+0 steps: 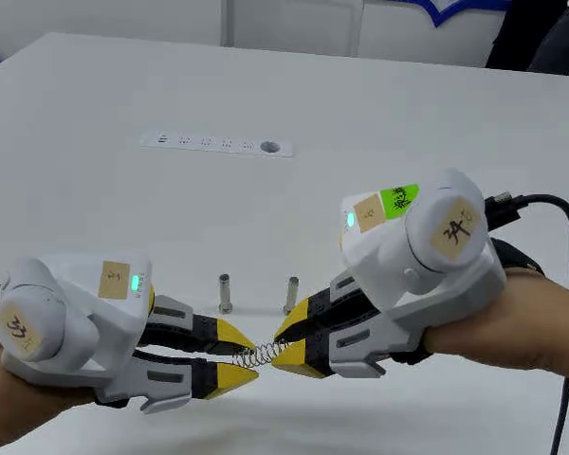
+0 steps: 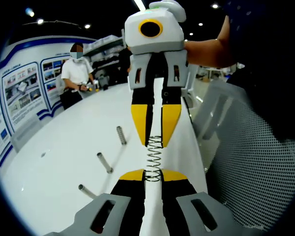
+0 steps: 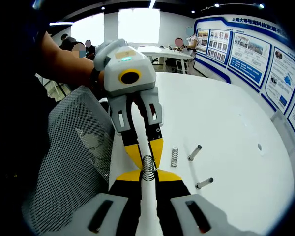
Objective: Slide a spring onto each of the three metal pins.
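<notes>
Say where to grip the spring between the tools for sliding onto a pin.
Grip the spring at one end, across its coils from the side. It spans the left tool and right tool; its other end must stay open for a pin.

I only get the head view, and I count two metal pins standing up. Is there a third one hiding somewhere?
Observer: Maybe. The right gripper view shows a second spring standing upright beside a bare pin; I cannot tell whether a pin is inside it.
Operator: Who is holding the spring in the middle?
Observer: Both. In the left gripper view the left gripper pinches one end of the held spring and the right gripper pinches the other.
Operator: Is anybody else there?
Observer: A person in a white shirt stands beyond the table.
</notes>
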A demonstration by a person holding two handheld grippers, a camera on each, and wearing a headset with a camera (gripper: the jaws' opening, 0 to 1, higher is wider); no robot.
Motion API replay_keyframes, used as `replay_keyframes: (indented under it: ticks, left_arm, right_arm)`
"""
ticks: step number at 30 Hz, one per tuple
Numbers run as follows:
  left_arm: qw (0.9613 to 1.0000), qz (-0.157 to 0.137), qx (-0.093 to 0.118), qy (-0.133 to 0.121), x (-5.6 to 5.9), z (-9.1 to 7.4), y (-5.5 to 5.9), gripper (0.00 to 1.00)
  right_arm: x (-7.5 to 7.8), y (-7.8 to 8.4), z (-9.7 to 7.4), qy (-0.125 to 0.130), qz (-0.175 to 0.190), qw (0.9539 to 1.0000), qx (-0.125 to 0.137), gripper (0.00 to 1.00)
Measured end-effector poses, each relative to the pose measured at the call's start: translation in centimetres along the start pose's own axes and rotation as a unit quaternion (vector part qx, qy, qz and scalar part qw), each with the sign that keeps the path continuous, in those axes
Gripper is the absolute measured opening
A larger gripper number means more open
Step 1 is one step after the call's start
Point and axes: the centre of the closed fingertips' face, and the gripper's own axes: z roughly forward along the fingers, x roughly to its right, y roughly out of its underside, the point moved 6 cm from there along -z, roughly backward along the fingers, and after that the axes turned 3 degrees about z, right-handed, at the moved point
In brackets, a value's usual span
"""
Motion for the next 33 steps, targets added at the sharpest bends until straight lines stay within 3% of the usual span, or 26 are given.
replay_keyframes:
  ticks: [11, 17, 21, 33]
  left_arm:
    - [1.0, 0.001, 0.005, 0.002, 0.3, 0.1, -0.4, 0.11]
    - [1.0, 0.004, 0.002, 0.004, 0.4, 0.3, -0.2, 0.1]
    - [0.9999, 0.001, 0.011, 0.001, 0.3, 0.2, -0.4, 0.1]
    - [0.9999, 0.004, 0.014, 0.003, 0.2, 0.2, -0.9, 0.1]
  right_arm:
    - [-0.5, -1.3, -0.1, 0.003, -0.02, 0.9998, -0.005, 0.11]
    - [-0.3, -1.1, 0.1, 0.0, -0.014, 0.9997, -0.022, 0.11]
    - [-0.3, -0.8, 0.5, -0.003, -0.012, 0.9995, -0.03, 0.13]
    - [-0.3, -0.9, 1.1, -0.011, -0.01, 0.9993, -0.033, 0.14]
